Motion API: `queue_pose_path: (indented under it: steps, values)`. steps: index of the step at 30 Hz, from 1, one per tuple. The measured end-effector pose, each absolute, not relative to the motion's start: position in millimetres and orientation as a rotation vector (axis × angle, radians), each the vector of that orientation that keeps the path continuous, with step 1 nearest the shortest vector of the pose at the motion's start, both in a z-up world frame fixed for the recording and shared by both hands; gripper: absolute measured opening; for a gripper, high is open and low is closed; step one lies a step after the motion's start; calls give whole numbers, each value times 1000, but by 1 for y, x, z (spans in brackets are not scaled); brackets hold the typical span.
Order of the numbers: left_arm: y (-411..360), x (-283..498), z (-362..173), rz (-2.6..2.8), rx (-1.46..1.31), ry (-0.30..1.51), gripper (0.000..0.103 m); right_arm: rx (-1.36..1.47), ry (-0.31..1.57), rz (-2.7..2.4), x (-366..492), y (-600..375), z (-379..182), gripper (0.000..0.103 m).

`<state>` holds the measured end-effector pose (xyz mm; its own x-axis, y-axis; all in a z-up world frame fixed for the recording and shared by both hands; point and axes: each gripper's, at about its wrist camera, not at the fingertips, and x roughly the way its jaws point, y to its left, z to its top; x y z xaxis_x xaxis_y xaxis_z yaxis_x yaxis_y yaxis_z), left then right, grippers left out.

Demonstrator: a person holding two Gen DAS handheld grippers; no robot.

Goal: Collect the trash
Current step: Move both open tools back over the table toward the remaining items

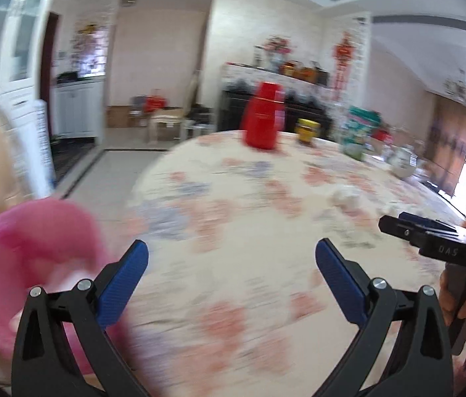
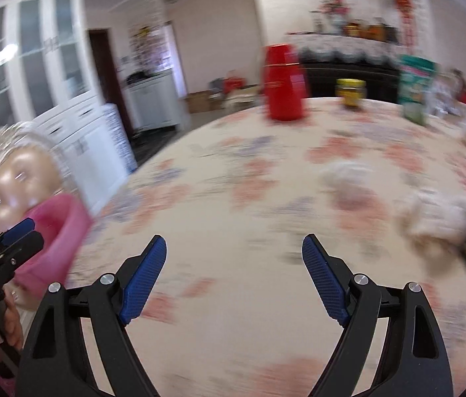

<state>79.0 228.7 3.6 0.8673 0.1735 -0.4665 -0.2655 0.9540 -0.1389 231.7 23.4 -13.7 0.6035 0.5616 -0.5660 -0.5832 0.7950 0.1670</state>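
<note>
Your left claw (image 1: 232, 258) is spread wide with nothing between its blue pads, hanging over the flowered table (image 1: 233, 198). Your right claw (image 2: 234, 254) is also released, its jaws still opening a little, and nothing lies between them either.

Take the red flask (image 2: 282, 82) at the far side of the table as your landmark. The trash sits well on your side of it and to its right: in the right wrist view one pale crumpled wad (image 2: 348, 175) lies about midway between the flask and your right claw, and a second wad (image 2: 444, 228), pale with a dark patch, lies further right and nearer to you. Both are blurred, so what they are made of cannot be told. From the left wrist view only one wad (image 1: 345, 195) shows clearly.

Just right of the flask stands a yellow-lidded jar (image 2: 351, 92), and further right a green packet (image 2: 416, 89). Far left of the flask and close to you, at the table edge, is a doll (image 2: 8, 178) with a pink bowl (image 2: 54, 244) against it; your left claw shows in front of the doll.
</note>
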Motion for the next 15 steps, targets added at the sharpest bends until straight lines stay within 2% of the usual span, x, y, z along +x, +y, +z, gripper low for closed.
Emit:
queue_pose_path:
  steps: [9,15]
  values:
    - [105,214,1,69,-208,500,98,101,664,301,285,-149,-33,80]
    - [47,286,-13,45,-221,533,98,177,735,138,321,-211,-61,80]
